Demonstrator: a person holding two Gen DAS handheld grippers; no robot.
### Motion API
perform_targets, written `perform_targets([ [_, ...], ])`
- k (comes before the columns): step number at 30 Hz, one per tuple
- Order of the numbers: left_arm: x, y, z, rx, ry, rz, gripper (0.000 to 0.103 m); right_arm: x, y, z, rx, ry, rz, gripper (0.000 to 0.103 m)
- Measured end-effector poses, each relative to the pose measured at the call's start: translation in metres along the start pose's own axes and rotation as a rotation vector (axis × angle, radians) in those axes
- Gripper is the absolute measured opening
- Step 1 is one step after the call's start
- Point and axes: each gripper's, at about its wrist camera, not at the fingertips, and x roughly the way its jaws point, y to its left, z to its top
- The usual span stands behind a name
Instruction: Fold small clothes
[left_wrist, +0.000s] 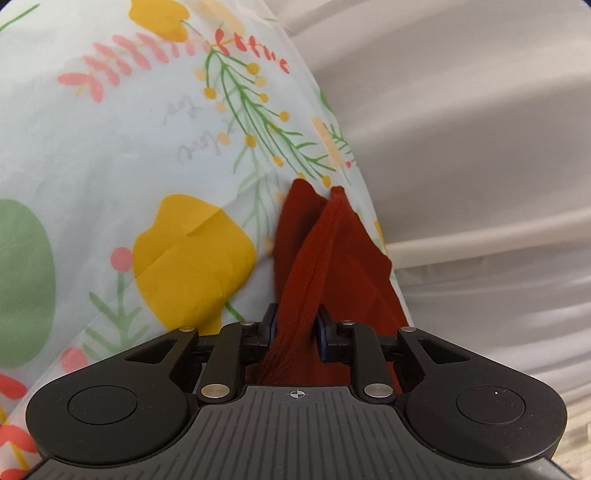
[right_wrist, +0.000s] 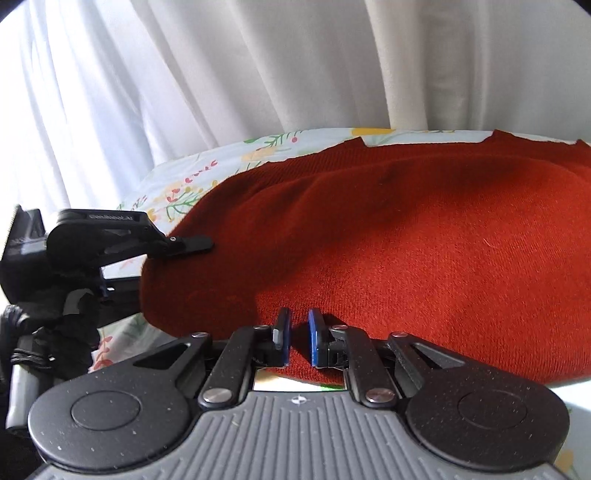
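A rust-red knit garment lies spread on a floral cloth. My left gripper is shut on a bunched edge of the garment, which stretches away taut from the jaws. In the right wrist view the left gripper shows at the garment's left edge. My right gripper sits at the garment's near edge, its blue pads slightly apart with red fabric between them; I cannot tell whether they pinch it.
The floral cloth covers the surface, with yellow and green prints. White curtains hang close behind the surface's far edge and show at the right in the left wrist view.
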Motion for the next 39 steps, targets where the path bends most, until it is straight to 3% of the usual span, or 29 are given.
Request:
perform_targets([
  [5, -0.002, -0.002, 0.003, -0.025, -0.001, -0.008, 0.015, -0.023, -0.007, -0.002, 0.024, -0.052, 0.003, 0.010],
  [7, -0.008, -0.012, 0.002, 0.014, -0.017, 0.025, 0.014, -0.035, -0.013, -0.003, 0.034, -0.080, 0.002, 0.010],
  [11, -0.014, -0.060, -0.008, 0.209, -0.048, 0.127, 0.013, -0.055, -0.033, -0.005, 0.100, -0.108, 0.023, 0.010],
  [17, -0.002, -0.144, -0.050, 0.478, -0.034, 0.094, 0.013, -0.077, -0.060, -0.006, 0.209, -0.157, 0.007, 0.011],
  [21, 0.032, -0.169, -0.091, 0.608, 0.017, 0.129, 0.013, -0.088, -0.072, -0.005, 0.245, -0.188, -0.010, 0.011],
  [25, 0.063, -0.157, -0.118, 0.627, 0.093, 0.160, 0.014, -0.095, -0.077, -0.007, 0.253, -0.202, -0.024, 0.011],
  [27, 0.063, -0.152, -0.124, 0.624, 0.082, 0.145, 0.017, -0.098, -0.079, -0.008, 0.257, -0.202, -0.025, 0.011],
  [30, 0.056, -0.150, -0.124, 0.622, 0.156, 0.035, 0.043, -0.102, -0.083, -0.010, 0.265, -0.204, -0.031, 0.011],
  [33, 0.031, -0.143, -0.118, 0.540, 0.237, -0.068, 0.041, -0.103, -0.085, -0.007, 0.277, -0.204, -0.036, 0.011],
  [36, -0.008, -0.136, -0.106, 0.507, 0.143, -0.093, 0.043, -0.104, -0.083, -0.005, 0.260, -0.211, -0.028, 0.011],
  [39, -0.020, -0.123, -0.086, 0.467, 0.014, 0.033, 0.042, -0.096, -0.078, 0.004, 0.228, -0.197, -0.016, 0.011],
])
